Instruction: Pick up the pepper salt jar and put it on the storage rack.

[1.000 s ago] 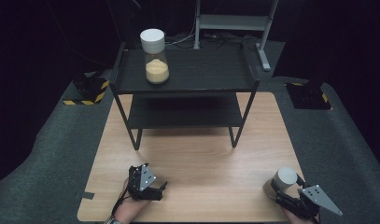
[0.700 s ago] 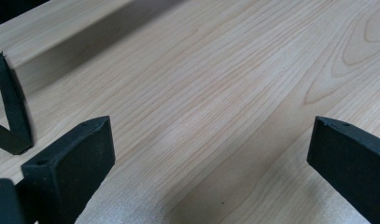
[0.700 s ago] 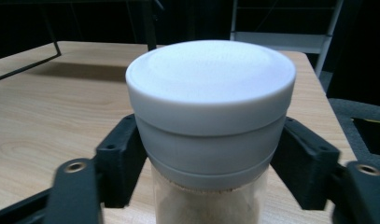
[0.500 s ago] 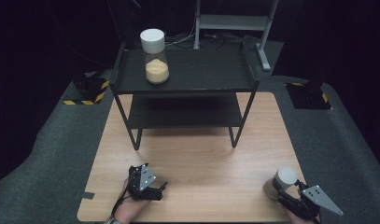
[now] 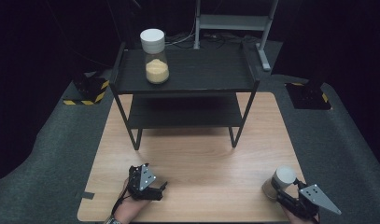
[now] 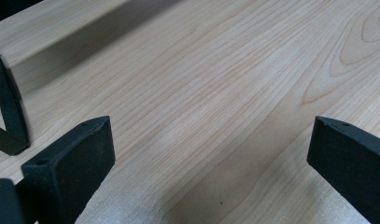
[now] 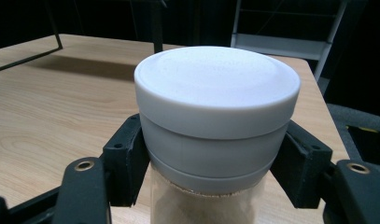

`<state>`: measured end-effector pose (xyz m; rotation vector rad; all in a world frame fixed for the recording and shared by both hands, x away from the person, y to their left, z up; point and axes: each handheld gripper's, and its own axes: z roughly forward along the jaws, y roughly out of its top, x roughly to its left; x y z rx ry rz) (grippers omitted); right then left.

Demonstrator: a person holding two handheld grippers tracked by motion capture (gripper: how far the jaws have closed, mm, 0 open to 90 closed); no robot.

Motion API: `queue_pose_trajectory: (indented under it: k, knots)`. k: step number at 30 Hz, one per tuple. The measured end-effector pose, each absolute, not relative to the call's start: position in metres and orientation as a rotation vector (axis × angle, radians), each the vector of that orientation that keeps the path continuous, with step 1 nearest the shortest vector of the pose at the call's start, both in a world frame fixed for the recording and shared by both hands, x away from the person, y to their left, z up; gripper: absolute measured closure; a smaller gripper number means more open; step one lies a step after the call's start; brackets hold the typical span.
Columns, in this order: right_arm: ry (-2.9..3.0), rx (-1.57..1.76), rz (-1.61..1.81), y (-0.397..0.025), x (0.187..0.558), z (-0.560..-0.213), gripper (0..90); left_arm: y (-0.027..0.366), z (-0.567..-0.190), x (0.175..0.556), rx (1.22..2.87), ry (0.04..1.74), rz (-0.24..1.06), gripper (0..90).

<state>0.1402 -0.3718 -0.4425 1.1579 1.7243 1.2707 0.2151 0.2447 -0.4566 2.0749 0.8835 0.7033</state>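
A glass jar (image 5: 282, 180) with a white lid and tan powder inside is at the table's front right corner. My right gripper (image 5: 277, 190) is shut on it, its jaws pressed against both sides of the jar (image 7: 215, 107) just under the lid. I cannot tell whether the jar rests on the wood. A second jar (image 5: 155, 58) of the same kind stands upright at the left of the black rack's (image 5: 211, 77) top shelf. Near the front left of the table, my left gripper (image 5: 160, 188) lies low over bare wood. Its jaws are wide open with nothing between them (image 6: 211, 154).
The black two-shelf rack spans the far half of the wooden table (image 5: 201, 158); its lower shelf (image 5: 183, 114) is bare. Dark grey matting (image 5: 47, 154) surrounds the table. Yellow-and-black striped blocks (image 5: 87, 93) sit on the floor at far left and far right.
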Motion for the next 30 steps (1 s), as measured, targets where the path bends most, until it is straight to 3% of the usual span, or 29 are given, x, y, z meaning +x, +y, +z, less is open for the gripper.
queue_pose_trajectory:
  k: [19, 30]
  knots:
    - [1.750, 1.078, 1.339, -0.351, 0.138, -0.428, 34.5, 0.247, -0.457, 0.216, 2.074, 0.874, 0.689, 1.2]
    - [1.829, 0.991, 1.360, -0.327, 0.159, -0.418, 34.5, 0.247, -0.457, 0.215, 2.068, 0.872, 0.692, 1.2]
